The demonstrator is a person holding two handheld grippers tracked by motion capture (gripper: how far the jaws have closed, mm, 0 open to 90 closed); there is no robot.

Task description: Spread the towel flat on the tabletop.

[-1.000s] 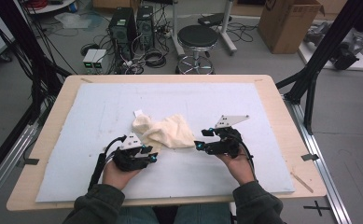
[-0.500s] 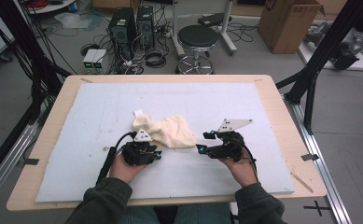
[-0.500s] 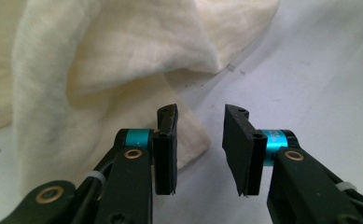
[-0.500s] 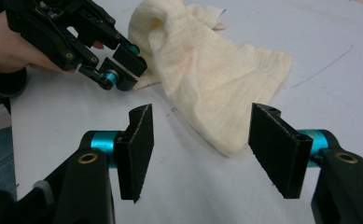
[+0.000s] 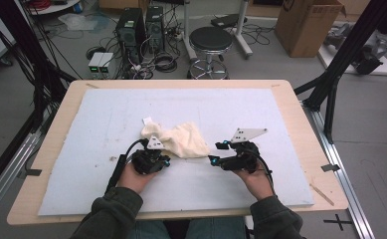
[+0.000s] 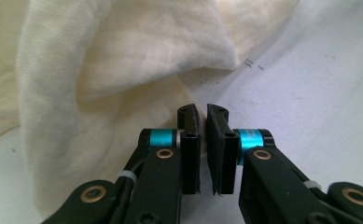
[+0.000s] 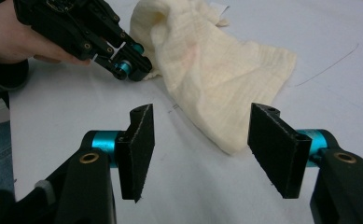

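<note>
Right gripper view: cloth [image 7: 216, 70] beyond tongs [image 7: 207, 149]

The high view looks down from the near edge; both gripper views, low and close, share the cream cloth [image 5: 177, 139].

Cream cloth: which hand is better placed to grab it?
Probably right: the right gripper stands open facing the cloth. The left gripper has just been closing beside its edge, nothing visible between the jaws.

The cloth [image 5: 177, 141] lies on the mat [image 5: 106, 114], near its middle. Left gripper [image 5: 153, 160] sits at the cloth's near left edge; right gripper [image 5: 220, 152] just right of the cloth, apart from it.
</note>
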